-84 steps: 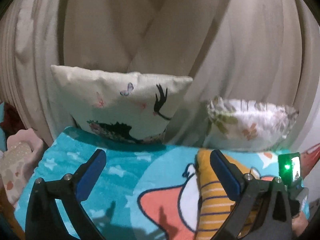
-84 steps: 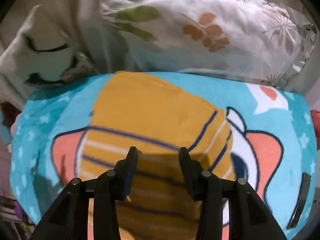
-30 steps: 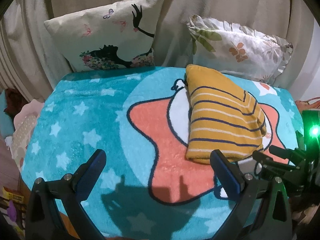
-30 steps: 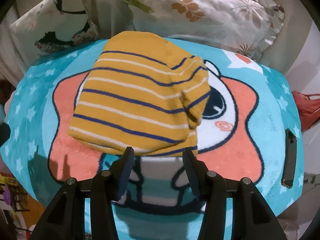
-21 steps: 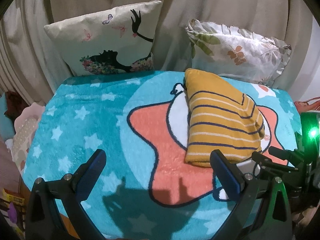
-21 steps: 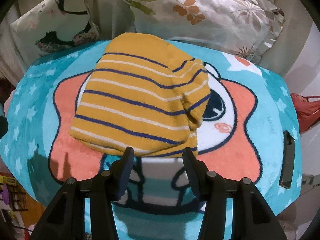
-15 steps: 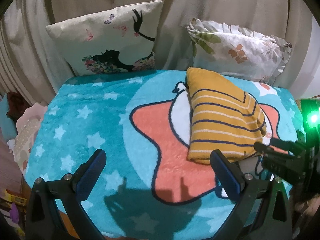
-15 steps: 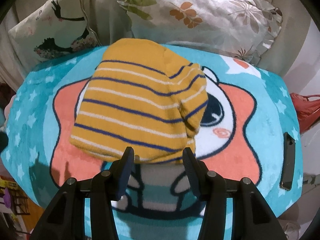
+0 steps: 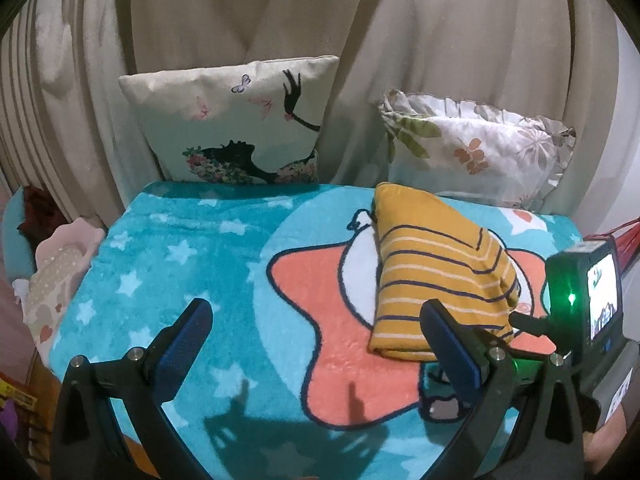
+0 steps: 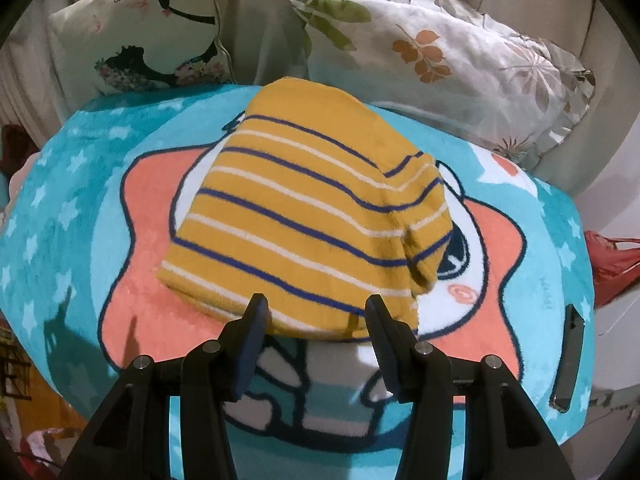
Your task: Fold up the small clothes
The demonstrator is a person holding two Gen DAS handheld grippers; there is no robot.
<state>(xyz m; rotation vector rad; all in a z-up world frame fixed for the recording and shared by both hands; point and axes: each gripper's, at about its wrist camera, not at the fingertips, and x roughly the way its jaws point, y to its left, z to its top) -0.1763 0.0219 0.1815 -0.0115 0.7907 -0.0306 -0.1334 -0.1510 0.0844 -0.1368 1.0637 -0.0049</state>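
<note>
A folded mustard-yellow garment with navy and white stripes lies on a teal cartoon-star blanket. It also shows in the left wrist view, right of centre. My left gripper is open and empty, held above the blanket's near edge, left of the garment. My right gripper is open and empty, its fingertips just at the garment's near hem. The right gripper's body with a green light shows at the right of the left wrist view.
Two pillows lean on the beige curtain behind: one with a black silhouette print, one floral with ruffles. A dark phone lies at the blanket's right edge. A red bag sits off the right side. Pink cushions lie left.
Both grippers have pulled back from the far end toward the blanket's near edge. Over the last second the left view tilted up slightly; the garment has stayed put, folded.
</note>
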